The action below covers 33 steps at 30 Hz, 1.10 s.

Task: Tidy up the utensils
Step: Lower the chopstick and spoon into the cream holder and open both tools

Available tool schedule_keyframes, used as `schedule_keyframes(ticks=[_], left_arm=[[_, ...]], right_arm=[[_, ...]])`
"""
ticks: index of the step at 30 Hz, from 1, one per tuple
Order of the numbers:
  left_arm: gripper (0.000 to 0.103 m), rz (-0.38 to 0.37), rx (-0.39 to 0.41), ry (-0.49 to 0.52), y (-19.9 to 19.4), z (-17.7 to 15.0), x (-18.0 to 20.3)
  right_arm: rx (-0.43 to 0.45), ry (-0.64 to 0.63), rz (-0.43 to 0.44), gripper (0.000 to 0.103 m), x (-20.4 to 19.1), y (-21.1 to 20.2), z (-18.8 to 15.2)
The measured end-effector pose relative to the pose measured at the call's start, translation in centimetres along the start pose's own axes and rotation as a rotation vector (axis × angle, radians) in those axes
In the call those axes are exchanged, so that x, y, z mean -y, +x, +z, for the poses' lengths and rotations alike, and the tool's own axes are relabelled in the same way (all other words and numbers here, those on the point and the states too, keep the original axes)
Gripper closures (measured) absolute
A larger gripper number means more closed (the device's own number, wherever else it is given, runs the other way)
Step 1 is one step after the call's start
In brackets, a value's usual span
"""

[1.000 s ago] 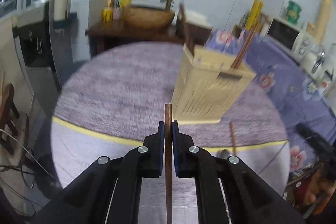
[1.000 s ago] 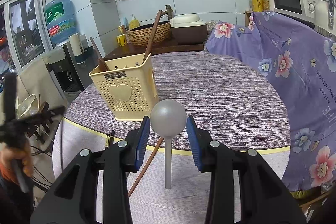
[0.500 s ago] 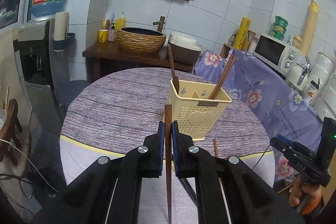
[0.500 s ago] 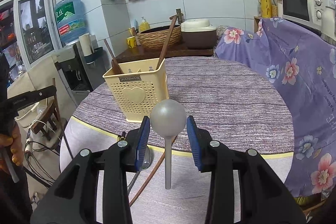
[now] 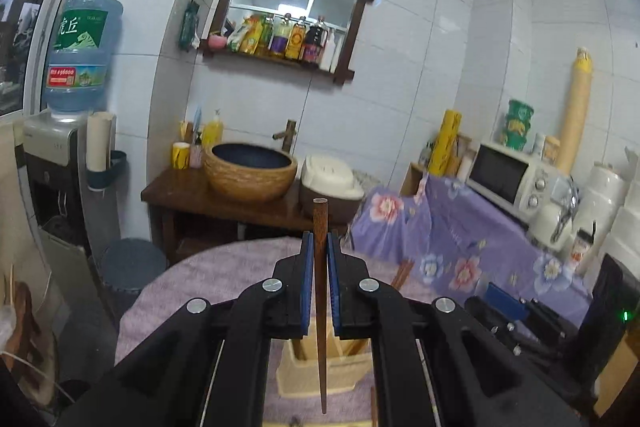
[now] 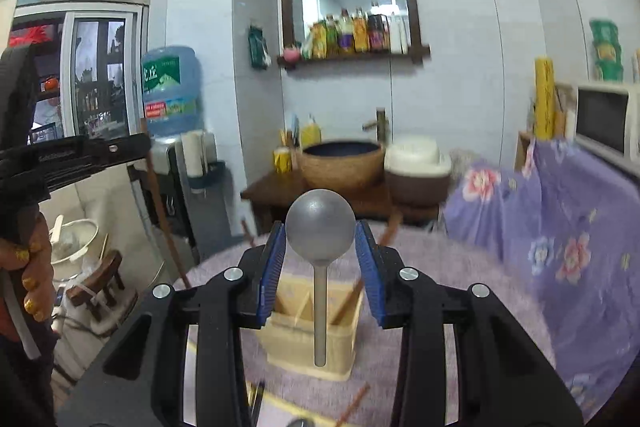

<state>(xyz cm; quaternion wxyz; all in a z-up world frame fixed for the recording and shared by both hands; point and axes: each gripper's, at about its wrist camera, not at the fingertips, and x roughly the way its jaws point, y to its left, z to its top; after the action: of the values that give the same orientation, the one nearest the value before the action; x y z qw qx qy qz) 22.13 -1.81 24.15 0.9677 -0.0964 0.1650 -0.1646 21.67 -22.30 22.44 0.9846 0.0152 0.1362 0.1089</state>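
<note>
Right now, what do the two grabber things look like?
Both are black plastic. The left gripper and right gripper each have two chunky fingers with blue ridged pads and round silver screws. The left one's handle carries small white lettering.

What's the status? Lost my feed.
Left gripper shut on chopstick. Right gripper shut on metal ladle. Both raised above yellow utensil holder. Nothing blocking.

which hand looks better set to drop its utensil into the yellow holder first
Right, probably. The spoon in the right gripper hangs over the holder opening; the left gripper's chopstick tip appears to hang past the near wall.
</note>
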Motion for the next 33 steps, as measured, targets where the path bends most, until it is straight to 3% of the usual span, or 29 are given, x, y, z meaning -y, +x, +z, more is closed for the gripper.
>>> schedule_keyframes(ticks=[3,6,13,20,29,30,32,33], left_arm=[[0.095,0.040,0.035,-0.009,2.3,1.9,0.6],[0.095,0.053,0.033,-0.018,4.3,1.7,0.6],[0.095,0.090,-0.016,-0.015,7.8,-3.5,-0.4],[0.095,0.084,-0.136,-0.034,10.3,-8.8,-1.6],[0.094,0.080,-0.141,-0.020,10.3,-9.4,-1.5],[0.092,0.076,-0.140,-0.026,10.0,-9.4,-1.7],[0.070,0.076,-0.139,-0.042,9.4,-9.6,-1.9],[0.050,0.078,-0.134,-0.053,8.9,-9.7,-2.1]], right_arm=[[0.039,-0.042,-0.028,0.066,-1.1,2.1,1.8],[0.024,-0.052,-0.043,0.066,-1.4,5.0,1.4],[-0.073,-0.055,-0.064,0.066,-0.8,9.0,-4.5],[-0.170,-0.043,-0.065,0.066,-0.3,10.9,-9.2],[-0.167,-0.031,-0.077,0.065,0.1,11.0,-10.6],[-0.162,-0.028,-0.078,0.063,0.1,10.8,-10.6],[-0.147,-0.019,-0.086,0.050,0.2,10.0,-10.7],[-0.139,-0.015,-0.086,0.046,0.3,9.4,-10.7]])
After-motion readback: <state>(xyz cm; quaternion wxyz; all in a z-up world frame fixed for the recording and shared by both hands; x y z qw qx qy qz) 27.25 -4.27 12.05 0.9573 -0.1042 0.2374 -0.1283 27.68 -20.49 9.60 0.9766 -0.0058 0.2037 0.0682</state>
